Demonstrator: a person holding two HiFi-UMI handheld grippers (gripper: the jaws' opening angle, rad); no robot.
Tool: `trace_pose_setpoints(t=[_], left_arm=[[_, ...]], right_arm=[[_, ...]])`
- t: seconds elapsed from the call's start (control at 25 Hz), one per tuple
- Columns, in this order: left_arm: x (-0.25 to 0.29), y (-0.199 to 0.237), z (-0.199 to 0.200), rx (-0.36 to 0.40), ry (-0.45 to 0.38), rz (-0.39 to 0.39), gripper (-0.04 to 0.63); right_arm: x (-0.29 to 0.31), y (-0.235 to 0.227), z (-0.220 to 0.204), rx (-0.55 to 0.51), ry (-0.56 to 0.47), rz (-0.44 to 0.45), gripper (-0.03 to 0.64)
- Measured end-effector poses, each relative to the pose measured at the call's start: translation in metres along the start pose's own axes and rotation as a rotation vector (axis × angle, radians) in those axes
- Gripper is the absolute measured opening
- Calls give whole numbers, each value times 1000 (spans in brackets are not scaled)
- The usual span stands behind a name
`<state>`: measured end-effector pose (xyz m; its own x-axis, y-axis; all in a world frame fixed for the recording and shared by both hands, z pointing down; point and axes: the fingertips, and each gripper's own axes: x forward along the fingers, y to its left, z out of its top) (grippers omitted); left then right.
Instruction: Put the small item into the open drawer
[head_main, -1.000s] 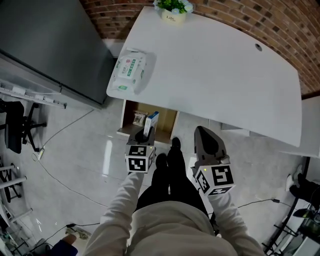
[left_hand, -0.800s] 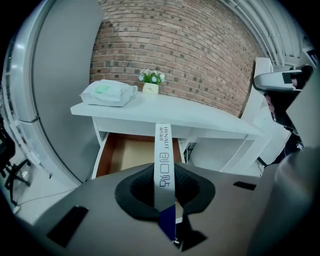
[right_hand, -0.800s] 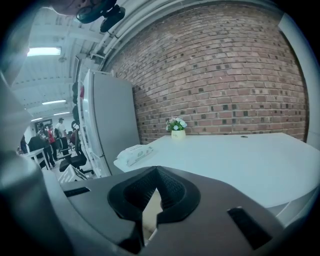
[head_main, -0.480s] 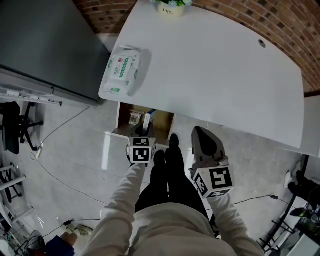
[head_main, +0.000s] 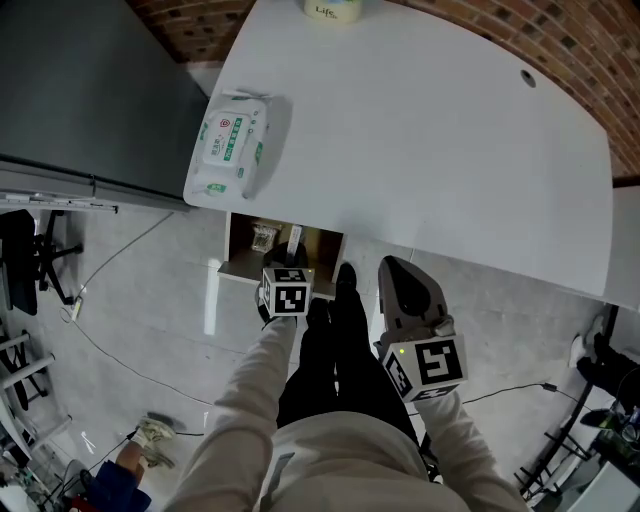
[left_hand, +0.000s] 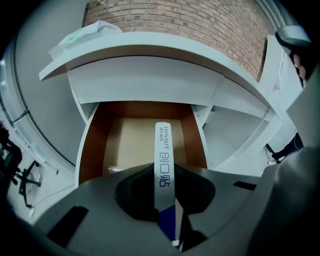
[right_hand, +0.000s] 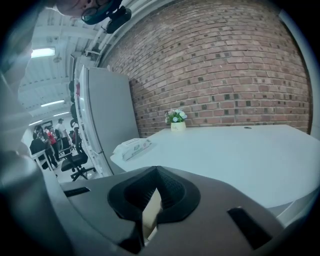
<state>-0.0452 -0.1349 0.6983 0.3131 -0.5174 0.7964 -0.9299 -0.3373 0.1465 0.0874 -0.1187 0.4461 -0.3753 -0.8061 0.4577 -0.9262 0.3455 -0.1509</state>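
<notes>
Nearest to the camera are the person's two light sleeves (head_main: 250, 400), one behind each gripper. The left gripper (left_hand: 165, 186) has its jaws closed on a narrow white box (left_hand: 163, 147) with a blue end. The pads press on its two wide faces, so the box stands on its thin edge and sticks out forward from the jaws. In the head view this box is over the open drawer (left_hand: 93, 145), near the right side of the opening. I cannot tell if it touches the drawer bottom.

The right gripper (right_hand: 152, 199) is just beside the left one, on the other side of the person's dark legs (head_main: 335, 340). Its jaws are together at the tips and nothing is held between them.

The drawer has brown walls and a pale bottom. A small clear packet (left_hand: 112, 169) lies in its near left corner. The drawer comes out from under a white desk (head_main: 430, 130). On the left edge of the desk lies a pack of wipes (head_main: 229, 142), and at the far edge stands a small pot (head_main: 333, 8). To the left of the desk is a grey cabinet (head_main: 80, 90), and behind the desk is a brick wall (right_hand: 225, 65).
</notes>
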Motion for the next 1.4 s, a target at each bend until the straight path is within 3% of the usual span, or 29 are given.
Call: trace_pose_setpoints(t=[0.6, 1.4], left_arm=[[54, -3, -22, -4, 124, 7, 71], [80, 4, -40, 29, 225, 27, 74]], right_arm=[[6, -4, -3, -8, 14, 11, 26], [8, -6, -16, -4, 67, 4, 26]])
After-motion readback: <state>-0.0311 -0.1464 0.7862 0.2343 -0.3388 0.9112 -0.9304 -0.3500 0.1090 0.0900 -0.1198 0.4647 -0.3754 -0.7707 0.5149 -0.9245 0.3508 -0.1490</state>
